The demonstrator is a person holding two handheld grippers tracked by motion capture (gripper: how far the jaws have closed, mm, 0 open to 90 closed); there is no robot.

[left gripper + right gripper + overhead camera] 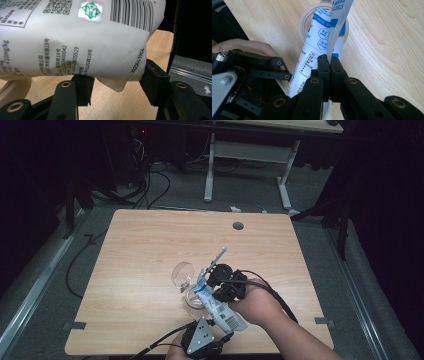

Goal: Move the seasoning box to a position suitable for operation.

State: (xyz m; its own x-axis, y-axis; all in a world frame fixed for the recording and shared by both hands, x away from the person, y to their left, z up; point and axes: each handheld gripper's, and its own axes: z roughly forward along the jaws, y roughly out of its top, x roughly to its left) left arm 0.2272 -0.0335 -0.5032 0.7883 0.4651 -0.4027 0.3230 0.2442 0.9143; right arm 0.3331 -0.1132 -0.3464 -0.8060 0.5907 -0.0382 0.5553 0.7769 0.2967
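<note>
A white pouch (222, 312) with blue print and a barcode hangs tilted over the table between both grippers. My left gripper (225, 322) comes in from the front edge. Its pads (152, 80) sit against either side of the pouch's (82, 42) lower end, so the left gripper (117, 81) is shut on it. My right gripper (330, 60) is shut flat on the pouch's thin seam (337, 27), which runs on past the jaws. From above, the right gripper (206, 281) reaches in from the right, at the pouch's upper part.
Under the pouch a cream round rim (305, 22) rests on the wooden table (150, 245). A clear glass vessel (182, 272) stands just left of the pouch's top. A cable hole (238, 226) lies near the far edge. Desk legs and cables are on the floor beyond.
</note>
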